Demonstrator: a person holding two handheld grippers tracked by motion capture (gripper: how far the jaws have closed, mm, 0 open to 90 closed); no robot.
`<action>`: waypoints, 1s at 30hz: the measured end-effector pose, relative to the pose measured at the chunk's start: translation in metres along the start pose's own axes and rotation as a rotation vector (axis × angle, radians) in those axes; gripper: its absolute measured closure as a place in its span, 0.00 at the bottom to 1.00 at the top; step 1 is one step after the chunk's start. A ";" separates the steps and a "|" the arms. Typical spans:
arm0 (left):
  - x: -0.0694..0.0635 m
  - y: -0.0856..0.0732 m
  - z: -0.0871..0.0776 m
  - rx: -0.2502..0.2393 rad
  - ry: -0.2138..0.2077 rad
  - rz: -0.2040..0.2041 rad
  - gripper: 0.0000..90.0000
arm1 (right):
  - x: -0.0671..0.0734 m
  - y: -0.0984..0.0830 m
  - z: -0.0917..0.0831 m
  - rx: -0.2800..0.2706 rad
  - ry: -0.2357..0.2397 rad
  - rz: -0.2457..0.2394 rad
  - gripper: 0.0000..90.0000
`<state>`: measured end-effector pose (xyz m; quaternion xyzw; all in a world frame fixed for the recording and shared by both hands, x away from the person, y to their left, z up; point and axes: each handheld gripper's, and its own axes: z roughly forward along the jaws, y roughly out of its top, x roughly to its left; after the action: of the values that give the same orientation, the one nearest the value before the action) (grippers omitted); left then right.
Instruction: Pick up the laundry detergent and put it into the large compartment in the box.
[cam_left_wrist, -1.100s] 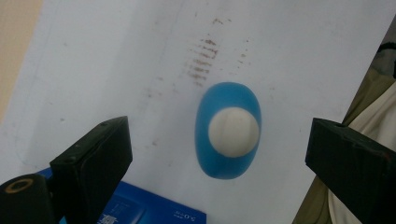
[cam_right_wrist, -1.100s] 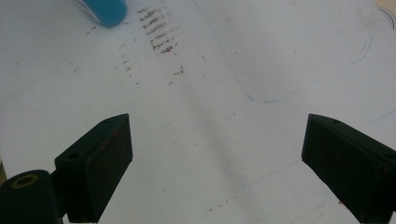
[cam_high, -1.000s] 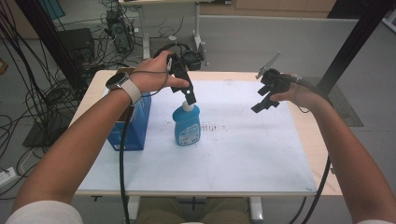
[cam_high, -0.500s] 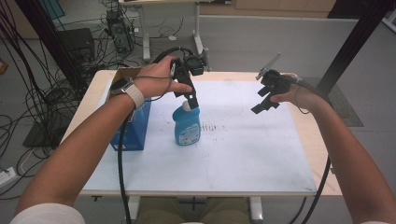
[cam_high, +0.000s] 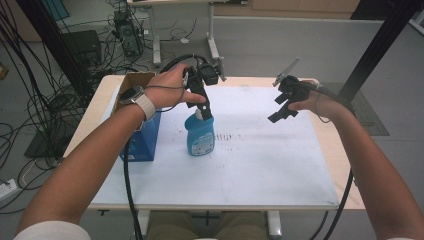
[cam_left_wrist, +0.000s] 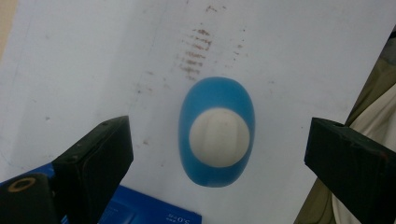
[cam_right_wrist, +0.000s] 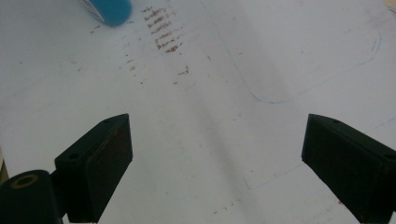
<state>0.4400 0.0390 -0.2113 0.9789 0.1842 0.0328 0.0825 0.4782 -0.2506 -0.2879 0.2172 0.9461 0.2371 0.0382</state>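
The blue bottle (cam_high: 199, 135) is standing upright on the white mat (cam_high: 250, 165), just beside a blue box (cam_high: 145, 142) at the table's left part. Its white cap (cam_left_wrist: 218, 137) is pointing up, directly under the left gripper (cam_high: 204, 107), which is hanging above it with jaws spread wide and holding nothing.

To do this grasp well, I think the gripper should be coming straight down, keeping the cap centered between the 2 jaws, and closing only when the pads are level with the neck. Closing too high could make the bottle tip toward the box.

The right gripper (cam_high: 281, 112) is waiting well apart, above the mat's right part, jaws also wide and empty.

The bottle is carrying a label (cam_high: 201, 145), but its writing is too small to read. On the box edge (cam_left_wrist: 154, 212) some small print is showing, maybe "5.0", not clear.
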 end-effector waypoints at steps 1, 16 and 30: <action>0.000 0.000 0.000 -0.003 0.000 -0.001 0.09 | 0.000 0.000 0.000 -0.001 0.000 0.002 0.09; 0.002 -0.004 0.009 -0.009 -0.012 -0.007 0.09 | 0.000 0.000 0.003 0.000 0.007 -0.002 0.09; -0.003 -0.004 0.027 0.015 -0.016 0.000 0.09 | 0.001 -0.003 0.004 -0.003 0.009 0.003 0.09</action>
<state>0.4383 0.0380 -0.2388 0.9797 0.1838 0.0233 0.0767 0.4768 -0.2509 -0.2924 0.2175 0.9457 0.2392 0.0340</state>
